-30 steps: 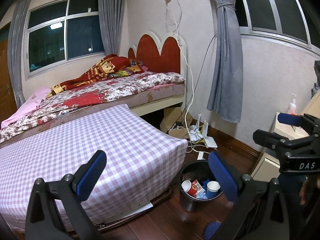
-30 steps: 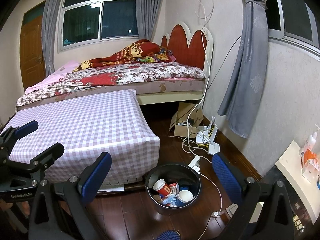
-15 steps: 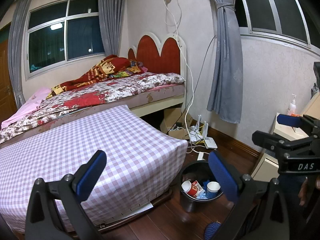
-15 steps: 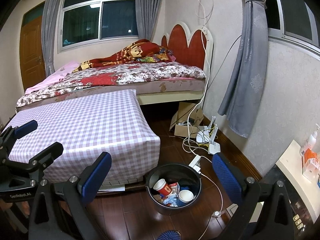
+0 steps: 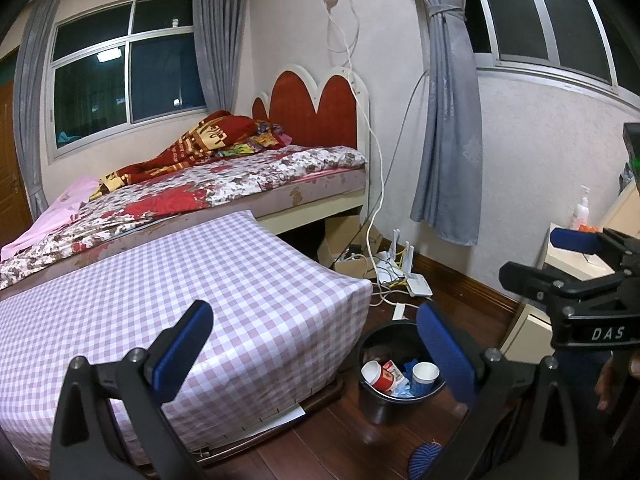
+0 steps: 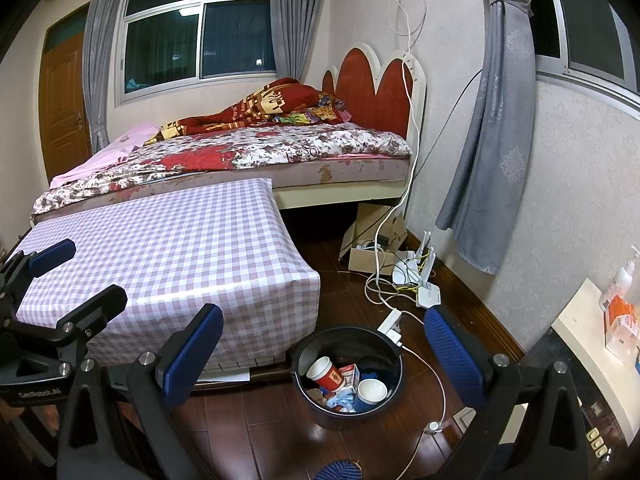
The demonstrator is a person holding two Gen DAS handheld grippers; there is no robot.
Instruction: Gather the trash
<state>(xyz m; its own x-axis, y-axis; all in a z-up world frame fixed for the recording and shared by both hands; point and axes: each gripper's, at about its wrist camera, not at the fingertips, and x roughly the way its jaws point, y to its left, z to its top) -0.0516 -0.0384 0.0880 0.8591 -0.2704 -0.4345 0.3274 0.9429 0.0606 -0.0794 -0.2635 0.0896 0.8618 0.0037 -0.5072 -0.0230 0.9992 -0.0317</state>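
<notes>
A black trash bin [image 6: 390, 396] stands on the wood floor by the corner of the checked table; it also shows in the left wrist view [image 5: 370, 398]. Inside lie paper cups [image 6: 328, 373], a small carton [image 6: 349, 374] and blue wrappers. My left gripper [image 5: 316, 348] is open and empty, above the table's edge and the bin. My right gripper [image 6: 324, 354] is open and empty, held above the bin. Each gripper shows in the other's view, the right one [image 5: 576, 256] at the right, the left one [image 6: 60, 276] at the left.
A table with a purple checked cloth [image 6: 168, 252] stands before a bed [image 6: 260, 152]. Cables, a power strip [image 6: 390, 322], a router [image 6: 426, 280] and a cardboard box [image 6: 370, 240] lie on the floor by the wall. A white cabinet [image 6: 592, 332] with bottles is at right.
</notes>
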